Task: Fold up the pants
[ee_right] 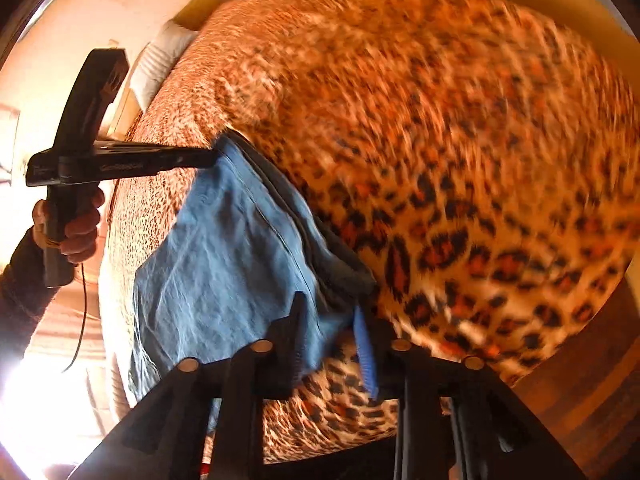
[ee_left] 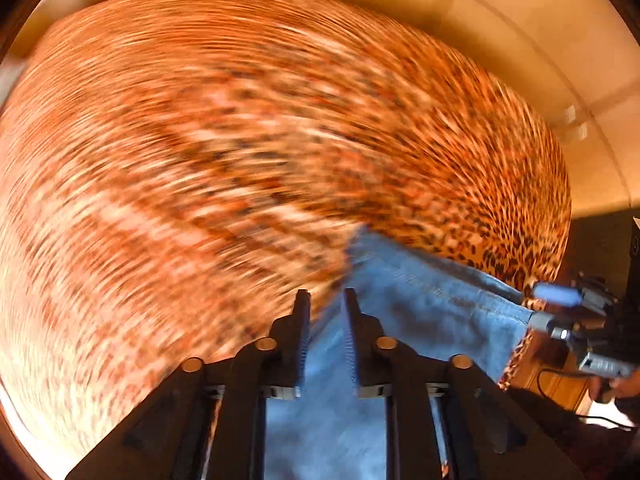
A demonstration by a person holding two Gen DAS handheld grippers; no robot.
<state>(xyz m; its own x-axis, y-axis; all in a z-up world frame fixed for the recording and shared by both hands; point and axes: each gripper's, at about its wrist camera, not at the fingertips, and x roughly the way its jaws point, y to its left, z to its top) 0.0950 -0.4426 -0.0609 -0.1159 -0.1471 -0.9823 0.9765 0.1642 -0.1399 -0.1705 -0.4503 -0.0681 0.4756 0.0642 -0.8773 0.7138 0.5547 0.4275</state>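
Blue denim pants (ee_left: 420, 300) hang stretched between my two grippers above a leopard-print bed cover (ee_left: 240, 140). My left gripper (ee_left: 326, 300) has its jaws narrowly apart with the denim between them. In the right wrist view the pants (ee_right: 224, 248) sag as a wide blue sheet. The left gripper (ee_right: 204, 158) pinches their far corner. My right gripper (ee_right: 332, 312) is shut on the near corner of the pants. The right gripper also shows in the left wrist view (ee_left: 540, 308), clamped on the pants' edge. Both views are motion-blurred.
The leopard cover (ee_right: 460, 160) spreads over the whole bed. A white pillow (ee_right: 160, 64) lies at the bed's far left corner. Cream walls (ee_left: 520, 40) stand behind. Wooden floor (ee_right: 592, 380) shows at the right. A cable (ee_right: 82, 320) hangs from the left hand.
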